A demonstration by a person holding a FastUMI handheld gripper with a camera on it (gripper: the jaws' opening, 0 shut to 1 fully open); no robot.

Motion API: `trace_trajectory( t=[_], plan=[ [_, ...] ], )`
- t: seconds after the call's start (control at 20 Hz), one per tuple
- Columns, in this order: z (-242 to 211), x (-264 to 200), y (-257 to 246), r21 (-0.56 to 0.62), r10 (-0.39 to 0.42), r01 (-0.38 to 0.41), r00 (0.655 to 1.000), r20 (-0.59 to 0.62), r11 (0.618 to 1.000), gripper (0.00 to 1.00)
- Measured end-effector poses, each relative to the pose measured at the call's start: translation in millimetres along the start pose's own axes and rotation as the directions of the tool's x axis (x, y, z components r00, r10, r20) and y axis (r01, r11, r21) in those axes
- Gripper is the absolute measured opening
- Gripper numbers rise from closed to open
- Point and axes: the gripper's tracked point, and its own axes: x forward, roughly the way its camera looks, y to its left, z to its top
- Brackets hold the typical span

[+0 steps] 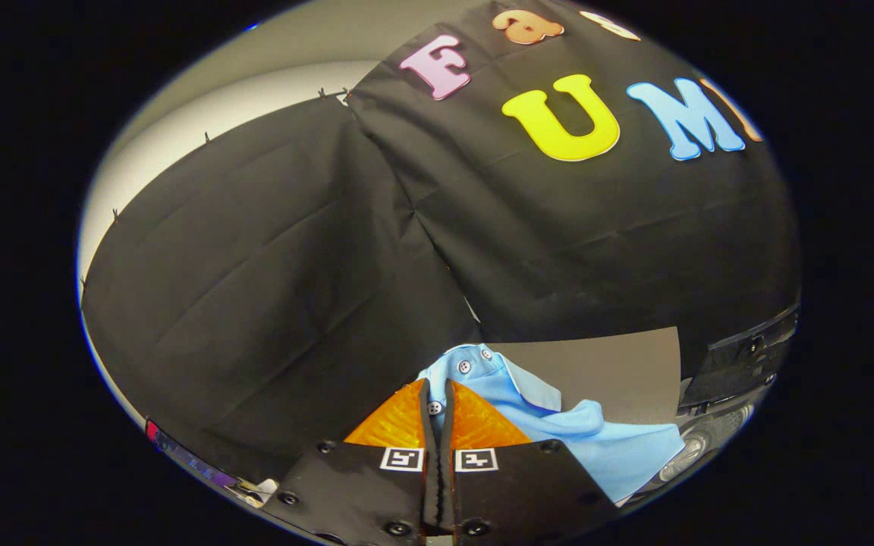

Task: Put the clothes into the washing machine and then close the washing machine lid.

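1. Though the claw is clenched on the light blue cotton polo shirt, the bite looks thin; both fingers pinch only the buttoned placket nr the collar, w/ one white button sitting right in the seam between them; a button under the pads could let the fabric slide out.
2. The shirt hangs lifted in the air, its collar just ahead of the fingers and the body draped off to the right of them; most of its bulk is unsupported, so a quick swing could tug it free.
3. The silver-grey washing machine shows just beyond the trailing cloth, low and to the right; its opening isn't visible from here, so can't tell how far the shirt must travel or whether the lid stands clear.
4. Risk at the drop: trailing hem or sleeve may catch on the machine's rim and hang outside the drum; the lid would then shut on cloth.
5. A grey flat panel stands behind the shirt, maybe the lid, unclear; bumping it w/ the claw could knock it down early.
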Motion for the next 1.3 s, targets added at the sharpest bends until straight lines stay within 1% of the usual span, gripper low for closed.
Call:
trace_trajectory(
  t=[0.25,0.55,0.75,0.9,1.05,1.3],
  plan=[
    [32,-45,-20,0.021,-0.01,0.009,0.997,0.08,1.0,0.01],
    [62,-107,-71,-0.008,-0.124,0.127,0.978,0.167,0.992,0.01],
    [76,-155,-102,-0.044,-0.196,0.209,0.957,0.214,0.977,0.01],
    [84,-185,-125,-0.035,-0.242,0.258,0.939,0.244,0.966,0.01],
    [87,-207,-146,-0.013,-0.284,0.298,0.922,0.262,0.954,0.01],
    [83,-225,-177,0.03,-0.354,0.359,0.898,0.263,0.933,0.01]
  ],
)
